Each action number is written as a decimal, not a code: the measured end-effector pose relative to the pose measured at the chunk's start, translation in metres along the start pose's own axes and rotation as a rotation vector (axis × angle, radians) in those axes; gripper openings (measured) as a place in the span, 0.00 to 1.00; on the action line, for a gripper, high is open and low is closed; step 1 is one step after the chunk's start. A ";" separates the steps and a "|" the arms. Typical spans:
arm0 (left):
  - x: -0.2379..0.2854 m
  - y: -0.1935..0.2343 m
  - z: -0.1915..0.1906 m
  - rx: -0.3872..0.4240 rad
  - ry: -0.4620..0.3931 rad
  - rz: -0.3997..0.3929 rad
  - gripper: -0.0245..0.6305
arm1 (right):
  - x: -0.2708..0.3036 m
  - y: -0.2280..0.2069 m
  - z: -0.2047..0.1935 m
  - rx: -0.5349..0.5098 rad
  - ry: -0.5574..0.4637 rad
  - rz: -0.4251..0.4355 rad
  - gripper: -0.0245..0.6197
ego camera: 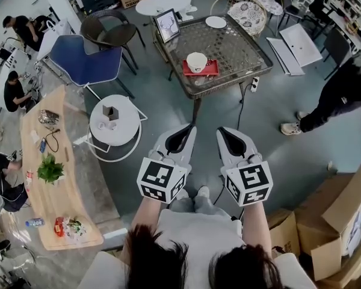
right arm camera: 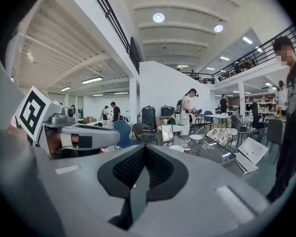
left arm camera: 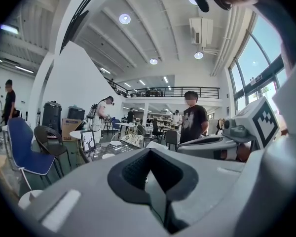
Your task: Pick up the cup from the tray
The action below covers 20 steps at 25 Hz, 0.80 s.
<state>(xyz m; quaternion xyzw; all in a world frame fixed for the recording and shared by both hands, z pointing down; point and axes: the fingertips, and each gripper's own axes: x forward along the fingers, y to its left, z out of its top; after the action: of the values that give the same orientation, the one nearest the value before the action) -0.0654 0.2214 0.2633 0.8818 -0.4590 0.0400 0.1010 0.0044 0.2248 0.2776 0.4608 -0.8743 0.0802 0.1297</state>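
Note:
A white cup (ego camera: 197,61) stands on a red tray (ego camera: 213,70) at the near edge of a dark glass-topped table (ego camera: 240,47), far ahead of me in the head view. Both grippers hover close to my body, side by side and well short of the table. The left gripper (ego camera: 183,131) is shut with nothing in it, and so is the right gripper (ego camera: 227,132). In the left gripper view the shut left gripper (left arm camera: 150,152) points towards the distant table (left arm camera: 101,149). The right gripper (right arm camera: 144,149) also faces that table (right arm camera: 207,149).
On the table are a picture frame (ego camera: 167,24) and a white plate (ego camera: 216,21). A small white round table (ego camera: 114,125) and a blue chair (ego camera: 84,59) stand to the left. A person (ego camera: 349,89) stands at the right, near cardboard boxes (ego camera: 343,221).

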 end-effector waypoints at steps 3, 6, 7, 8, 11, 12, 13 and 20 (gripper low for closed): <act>0.008 0.000 -0.002 -0.004 0.008 0.001 0.04 | 0.004 -0.007 -0.002 0.004 0.005 -0.001 0.08; 0.018 0.000 -0.003 -0.007 0.017 0.004 0.04 | 0.006 -0.009 -0.001 0.009 -0.004 0.054 0.17; 0.021 0.000 -0.004 -0.009 0.021 0.003 0.04 | 0.007 -0.008 -0.002 0.012 -0.005 0.089 0.26; 0.023 -0.001 -0.005 -0.011 0.025 0.002 0.04 | 0.007 -0.008 -0.002 0.013 -0.006 0.120 0.37; 0.033 -0.002 -0.006 -0.013 0.030 0.009 0.04 | 0.009 -0.015 -0.002 0.010 -0.017 0.153 0.48; 0.037 -0.002 -0.006 -0.013 0.030 0.012 0.04 | 0.010 -0.019 -0.001 0.010 -0.023 0.158 0.48; 0.041 -0.001 -0.005 -0.014 0.032 0.011 0.04 | 0.011 -0.023 0.001 0.012 -0.030 0.164 0.50; 0.069 0.008 -0.016 -0.034 0.071 0.035 0.19 | 0.024 -0.052 0.000 0.010 -0.038 0.200 0.63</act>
<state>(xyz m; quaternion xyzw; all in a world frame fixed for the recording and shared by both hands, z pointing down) -0.0322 0.1654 0.2912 0.8699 -0.4709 0.0654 0.1314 0.0342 0.1772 0.2860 0.3733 -0.9178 0.0883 0.1021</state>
